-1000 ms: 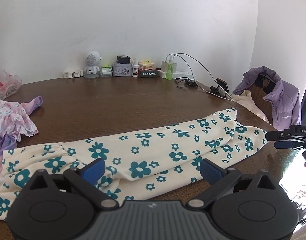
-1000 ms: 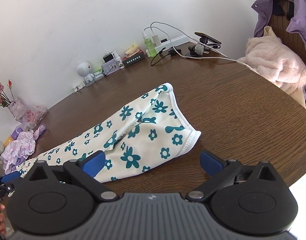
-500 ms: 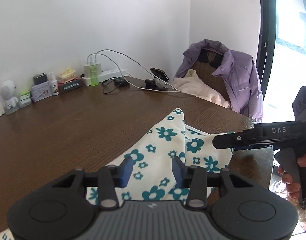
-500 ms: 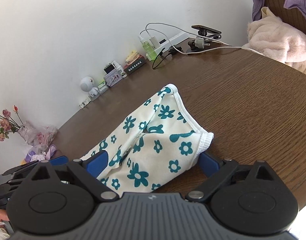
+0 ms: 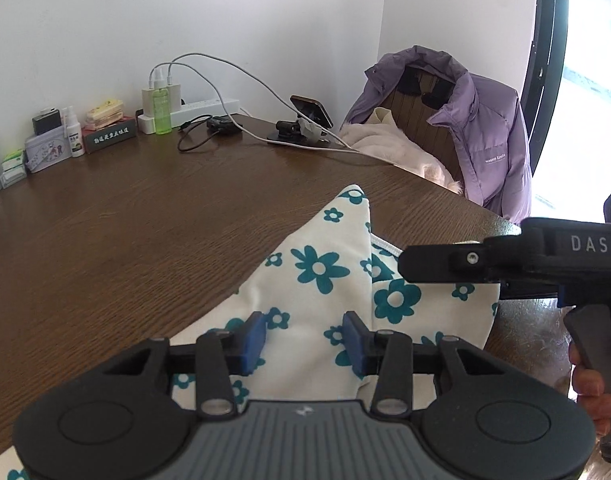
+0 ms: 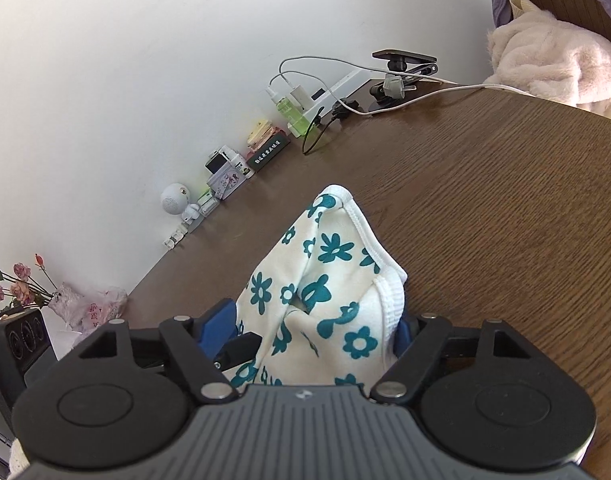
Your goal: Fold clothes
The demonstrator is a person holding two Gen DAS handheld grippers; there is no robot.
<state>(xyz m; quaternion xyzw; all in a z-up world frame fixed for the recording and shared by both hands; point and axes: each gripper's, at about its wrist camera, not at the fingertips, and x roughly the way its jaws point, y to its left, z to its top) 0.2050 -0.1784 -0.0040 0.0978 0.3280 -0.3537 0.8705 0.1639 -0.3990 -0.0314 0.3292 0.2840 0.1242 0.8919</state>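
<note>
**Tally on the wooden table**

One floral garment [image 5: 325,276], cream with teal flowers, at the near edge. Two grippers: left [image 5: 303,338], right [image 6: 317,330]. Along the far edge by the wall: one green bottle [image 5: 162,112], one white spray bottle [image 5: 74,138], one dark lettered box [image 5: 110,135], one white power strip [image 5: 203,106], one small white robot figure [image 6: 177,202]. One phone on a stand [image 5: 310,112]. One purple jacket [image 5: 485,136] beyond the right-hand edge.
</note>
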